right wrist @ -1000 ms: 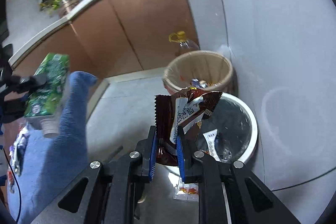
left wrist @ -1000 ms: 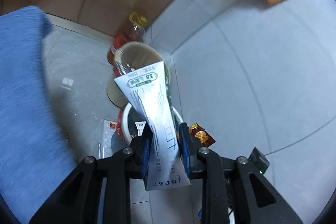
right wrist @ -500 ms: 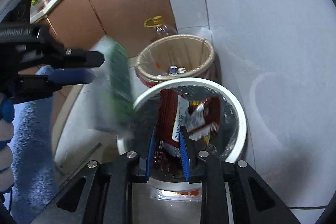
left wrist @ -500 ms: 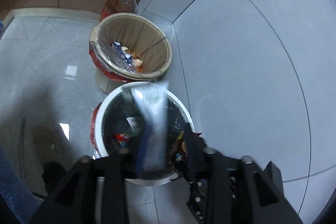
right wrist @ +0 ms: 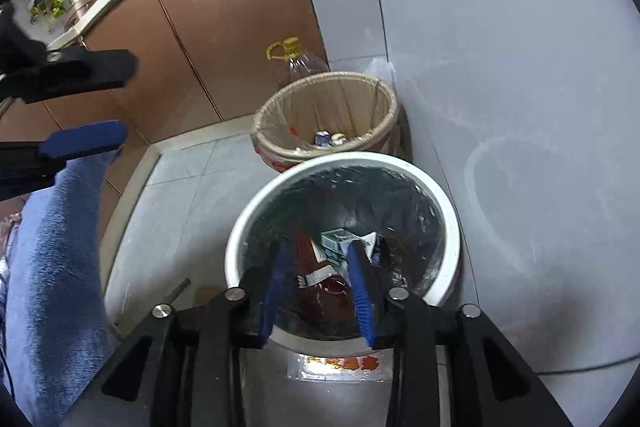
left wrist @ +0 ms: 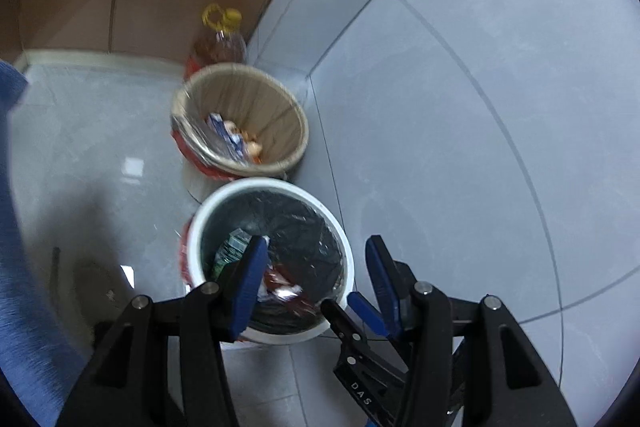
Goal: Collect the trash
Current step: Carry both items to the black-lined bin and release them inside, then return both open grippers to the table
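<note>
A white bin (left wrist: 208,211) with a black liner stands on the grey floor, also in the right wrist view (right wrist: 451,211). Inside it lie a green-and-white carton (left wrist: 230,249) (right wrist: 335,245) and a dark red wrapper (right wrist: 308,255) (left wrist: 280,277). My left gripper (left wrist: 316,251) is open and empty above the bin's near rim. My right gripper (right wrist: 318,259) is open and empty just over the bin's mouth. The left gripper's fingers (right wrist: 86,141) show at the left of the right wrist view.
A tan bin (left wrist: 296,123) (right wrist: 384,99) with trash inside stands behind the white one. A yellow-capped oil bottle (left wrist: 220,43) (right wrist: 296,57) sits by brown cabinets (right wrist: 224,19). A blue cloth (right wrist: 52,247) is at the left. A small packet (right wrist: 340,363) lies on the floor.
Both grippers have opened over the white bin. The carton dropped from the left gripper and the red wrapper from the right; both now lie inside the bin.
</note>
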Demonstrator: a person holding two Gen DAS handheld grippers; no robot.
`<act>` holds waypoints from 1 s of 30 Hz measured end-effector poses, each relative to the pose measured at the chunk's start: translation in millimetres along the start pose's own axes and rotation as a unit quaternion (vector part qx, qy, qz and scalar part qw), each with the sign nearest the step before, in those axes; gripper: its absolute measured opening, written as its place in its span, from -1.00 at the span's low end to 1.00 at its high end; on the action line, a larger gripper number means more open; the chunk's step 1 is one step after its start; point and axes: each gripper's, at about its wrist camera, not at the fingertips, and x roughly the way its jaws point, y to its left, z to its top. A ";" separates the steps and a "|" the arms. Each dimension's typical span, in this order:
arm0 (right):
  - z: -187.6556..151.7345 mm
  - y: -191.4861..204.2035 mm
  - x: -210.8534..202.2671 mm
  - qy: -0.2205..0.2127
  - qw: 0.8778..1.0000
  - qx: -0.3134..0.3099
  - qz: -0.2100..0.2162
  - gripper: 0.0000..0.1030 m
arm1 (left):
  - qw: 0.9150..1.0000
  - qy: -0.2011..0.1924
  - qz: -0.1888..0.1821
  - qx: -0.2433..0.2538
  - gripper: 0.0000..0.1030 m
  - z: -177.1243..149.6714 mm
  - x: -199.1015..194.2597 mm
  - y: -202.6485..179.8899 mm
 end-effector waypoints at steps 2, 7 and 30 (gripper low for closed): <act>1.7 8.5 -10.8 -0.011 1.000 -0.002 0.003 -0.29 | 1.000 -0.024 0.013 0.009 0.08 -1.9 -25.8 -3.7; 5.4 34.7 -40.7 -0.038 0.999 -0.017 0.005 -0.10 | 0.995 -0.081 0.039 0.033 0.17 -11.6 -85.3 -12.9; 12.1 166.3 -191.8 -0.148 0.977 -0.114 0.102 0.28 | 0.966 -0.235 0.098 0.034 0.20 -126.0 -332.5 43.3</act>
